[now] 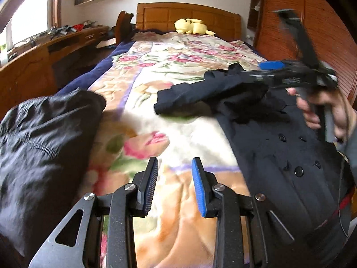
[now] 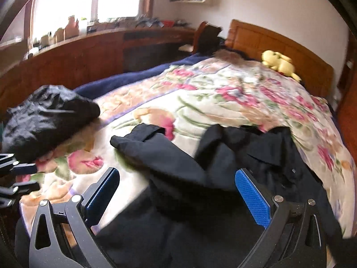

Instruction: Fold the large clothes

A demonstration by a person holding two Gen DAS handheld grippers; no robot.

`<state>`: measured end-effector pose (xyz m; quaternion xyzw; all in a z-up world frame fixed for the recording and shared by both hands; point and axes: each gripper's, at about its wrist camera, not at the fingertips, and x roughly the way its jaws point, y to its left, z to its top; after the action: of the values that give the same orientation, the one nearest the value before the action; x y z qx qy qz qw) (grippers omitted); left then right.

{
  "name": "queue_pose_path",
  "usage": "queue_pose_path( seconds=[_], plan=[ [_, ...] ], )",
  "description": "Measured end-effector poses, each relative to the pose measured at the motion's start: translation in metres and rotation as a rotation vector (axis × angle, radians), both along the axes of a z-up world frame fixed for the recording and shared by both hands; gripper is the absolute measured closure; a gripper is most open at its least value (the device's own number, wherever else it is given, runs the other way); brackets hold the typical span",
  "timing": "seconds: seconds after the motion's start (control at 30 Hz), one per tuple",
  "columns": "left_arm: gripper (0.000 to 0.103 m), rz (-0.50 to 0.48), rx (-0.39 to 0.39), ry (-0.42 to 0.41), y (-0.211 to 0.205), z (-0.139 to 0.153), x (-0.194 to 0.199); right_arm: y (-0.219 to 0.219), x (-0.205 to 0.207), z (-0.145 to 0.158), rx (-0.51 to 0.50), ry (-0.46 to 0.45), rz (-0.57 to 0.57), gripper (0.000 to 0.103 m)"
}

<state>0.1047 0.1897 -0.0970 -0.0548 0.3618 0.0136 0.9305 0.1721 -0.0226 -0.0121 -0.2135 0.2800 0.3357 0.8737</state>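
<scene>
Two dark garments lie on the floral bed point(image 1: 169, 71): a buttoned navy coat point(image 1: 287, 156) at its right, a crumpled black jacket point(image 1: 42, 138) at left. Both tongs, left tongs point(image 1: 175, 185) and right tongs point(image 2: 177, 197), gape empty. Best to flatten the coat's sleeve point(image 2: 156, 151) before folding.

A wooden-framed bed point(image 1: 188, 14) carries a cream floral blanket point(image 1: 169, 67) over a navy underlayer; a dark navy double-breasted coat point(image 1: 285, 147) lies spread on it, right of the left gripper point(image 1: 175, 183), one sleeve stretched across ahead; a crumpled black garment point(image 1: 42, 138) sits left of that gripper; a yellow plush toy point(image 1: 191, 26) rests far ahead by the headboard.
</scene>
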Motion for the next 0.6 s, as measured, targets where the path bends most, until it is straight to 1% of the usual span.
queue_pose_path(
  seconds=[0.1,0.17,0.2,0.23,0.27,0.3,0.33,0.37,0.4,0.5,0.6],
  plan=[
    [0.071,0.004,0.0,0.005,0.007,-0.003,-0.005,0.033,0.02,-0.014,-0.081,0.028,0.01,0.003],
    [0.071,0.006,0.004,0.009,0.008,-0.005,-0.007,0.047,0.028,-0.025,-0.162,0.038,0.013,0.011],
    [0.071,0.006,0.003,0.01,0.01,-0.006,-0.009,0.055,0.032,-0.032,-0.226,0.016,-0.003,0.022],
    [0.071,0.007,0.0,0.012,0.011,-0.006,-0.01,0.062,0.035,-0.037,-0.273,-0.003,-0.012,0.035],
    [0.071,0.006,-0.001,0.013,0.012,-0.007,-0.011,0.066,0.038,-0.04,-0.304,-0.014,-0.012,0.043],
    [0.071,0.005,-0.001,0.012,0.012,-0.006,-0.013,0.067,0.039,-0.043,-0.322,-0.023,-0.016,0.065],
    [0.071,0.004,0.002,0.007,0.01,-0.006,-0.014,0.065,0.039,-0.041,-0.315,-0.036,-0.021,0.084],
    [0.071,0.003,0.002,0.004,0.01,-0.005,-0.015,0.059,0.039,-0.036,-0.284,-0.046,-0.024,0.09],
    [0.071,-0.001,0.002,0.0,0.008,-0.005,-0.015,0.053,0.039,-0.029,-0.244,-0.051,-0.028,0.094],
    [0.071,-0.015,-0.007,-0.013,0.001,-0.002,-0.017,0.023,0.036,0.0,-0.105,-0.085,-0.07,0.097],
    [0.071,-0.033,0.014,-0.036,-0.015,0.003,-0.016,-0.025,0.029,0.033,0.022,-0.16,-0.138,0.097]
  ],
)
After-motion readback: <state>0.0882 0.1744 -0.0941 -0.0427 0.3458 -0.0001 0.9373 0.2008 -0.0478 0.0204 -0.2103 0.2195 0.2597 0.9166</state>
